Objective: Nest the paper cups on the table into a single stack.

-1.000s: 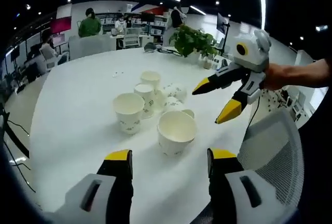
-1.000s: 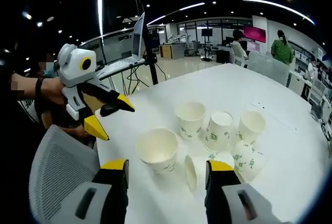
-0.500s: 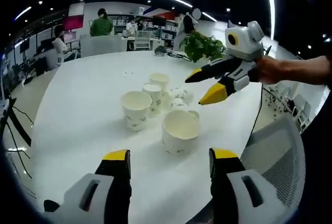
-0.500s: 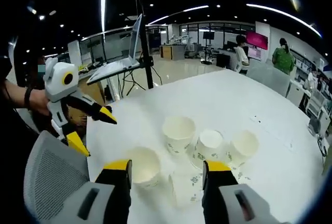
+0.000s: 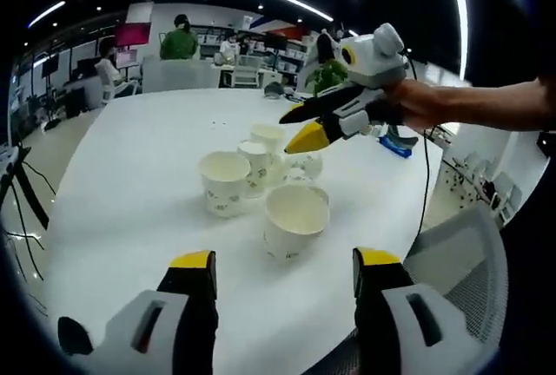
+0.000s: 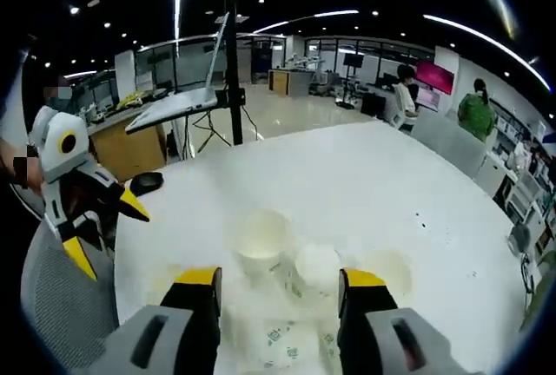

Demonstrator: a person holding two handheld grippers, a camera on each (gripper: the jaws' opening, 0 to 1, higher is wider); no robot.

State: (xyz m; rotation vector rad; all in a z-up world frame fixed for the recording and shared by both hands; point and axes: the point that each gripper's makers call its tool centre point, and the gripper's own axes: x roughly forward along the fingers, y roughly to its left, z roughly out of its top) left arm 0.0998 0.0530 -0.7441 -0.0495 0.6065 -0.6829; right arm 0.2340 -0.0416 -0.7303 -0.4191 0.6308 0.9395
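Observation:
Several white paper cups stand grouped on the round white table (image 5: 130, 175). The nearest upright cup (image 5: 295, 219) is wide-mouthed, another cup (image 5: 224, 182) stands to its left, and more sit behind, some lying on their sides (image 5: 300, 167). My left gripper (image 5: 284, 262) is open, short of the nearest cup. My right gripper (image 5: 300, 130), held by a hand (image 5: 434, 106), hovers open above the cluster's far side. In the right gripper view the cups (image 6: 261, 234) are blurred just beyond my open right gripper (image 6: 280, 279), and the left gripper (image 6: 109, 236) stands open at the left.
A grey mesh chair (image 5: 452, 253) stands at the table's near edge. A potted plant (image 5: 326, 71) sits at the table's far side. A laptop on a tripod stand (image 6: 174, 106) is beyond the table. People sit at desks in the background.
The right gripper has moved in from the side until it is over the cup cluster, still open. The left gripper has stayed open and near the same spot.

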